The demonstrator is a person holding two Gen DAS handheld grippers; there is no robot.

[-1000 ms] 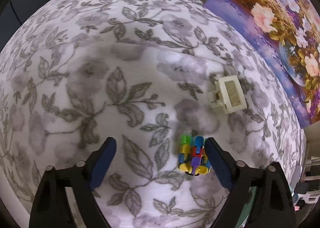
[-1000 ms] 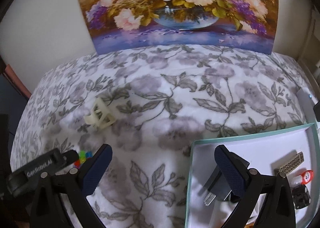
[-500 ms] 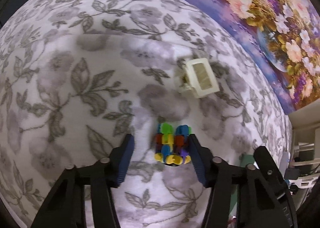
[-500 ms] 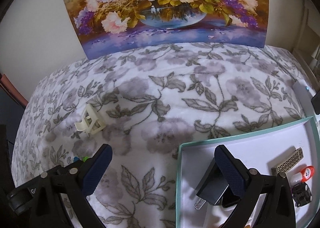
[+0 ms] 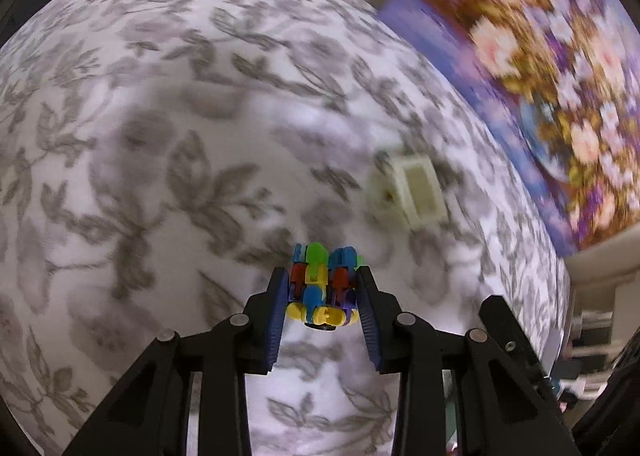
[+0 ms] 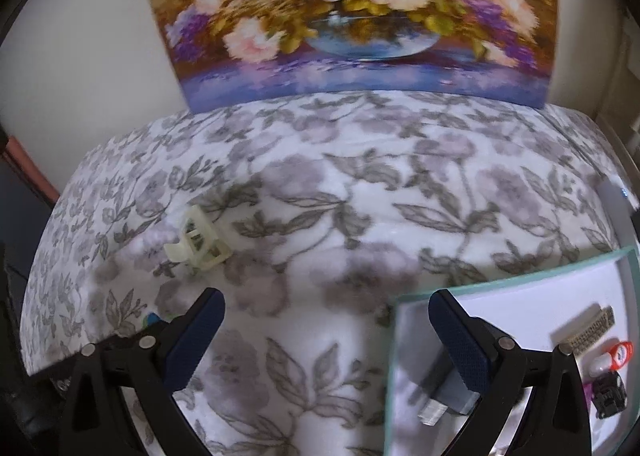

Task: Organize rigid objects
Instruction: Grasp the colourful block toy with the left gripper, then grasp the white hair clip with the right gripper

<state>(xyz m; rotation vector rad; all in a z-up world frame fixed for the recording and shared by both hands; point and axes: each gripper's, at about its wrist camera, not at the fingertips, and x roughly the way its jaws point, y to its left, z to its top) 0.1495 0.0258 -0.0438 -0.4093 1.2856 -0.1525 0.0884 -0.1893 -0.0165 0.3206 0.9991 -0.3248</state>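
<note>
We are closing the left gripper (image 5: 323, 288) on the multicoloured block toy (image 5: 322, 284); its jaws are coming together, and the blue pads (image 5: 280, 306) are sitting against the toy's two flanks with the toy square between them. From what we see, the toy is directly ahead of the fingertips, not off to either side, and its longer run seems to be lying along the fingers' line, away from the camera, so we are squeezing across its narrower width. We are pointing this gripper steeply down at the flowered cloth (image 5: 160, 159) that carries everything.

Just beyond the toy, farther up the cloth and toward its edge below the flower painting (image 5: 560, 87), the cream hair clip (image 5: 408, 191) is lying apart from the toy, not touching it.

We are holding the right gripper (image 6: 326, 336) with its jaws wide apart and nothing between them, also tilted down, hovering over the near part of the cloth. One of its fingers is standing just over the near-left corner of the white tray with the green rim (image 6: 508, 280), which is lying at the cloth's near right corner. In the tray we are seeing a grey plug adapter (image 6: 448, 396), a patterned bar (image 6: 588, 330) and some small pieces we cannot identify. The left gripper is plainly the one nearer the toy; in the right view only a sliver of colour is showing beside the right gripper's left finger. We judge that the coming move is carrying the toy across toward that tray, so a firm hold matters first.
</note>
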